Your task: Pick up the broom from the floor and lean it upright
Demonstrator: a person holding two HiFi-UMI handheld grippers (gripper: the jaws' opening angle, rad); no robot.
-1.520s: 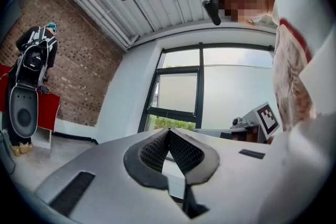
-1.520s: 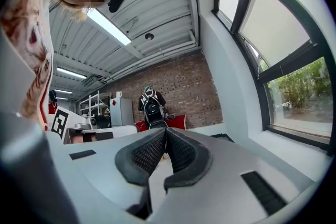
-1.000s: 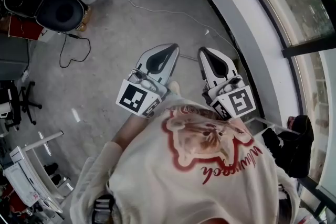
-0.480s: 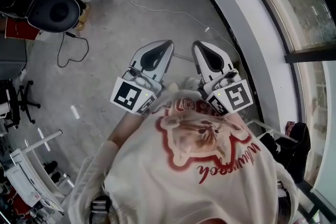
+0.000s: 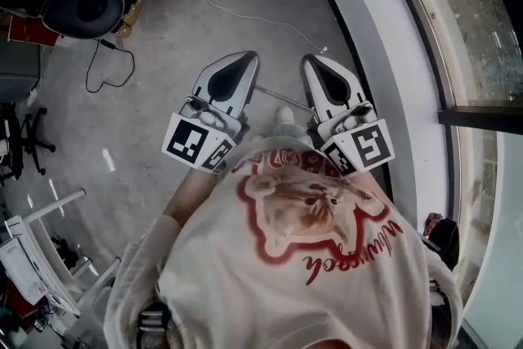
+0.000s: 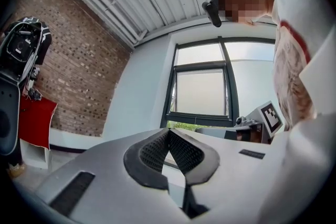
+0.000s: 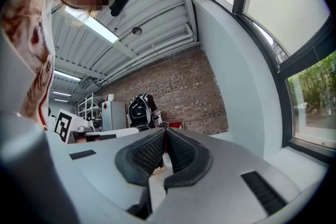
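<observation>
Both grippers shut and empty, side by side above the floor.
White-and-black left gripper (image 5: 243,56) and right gripper (image 5: 315,60): jaws met at the tips, nothing between. A thin pale rod (image 5: 274,92) lay on the grey concrete floor (image 5: 188,20) between them; whether it was the broom, I could not tell.

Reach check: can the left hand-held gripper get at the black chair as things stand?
Probably not: the left hand-held gripper is shut, and the chair sits well off across the floor.
</observation>
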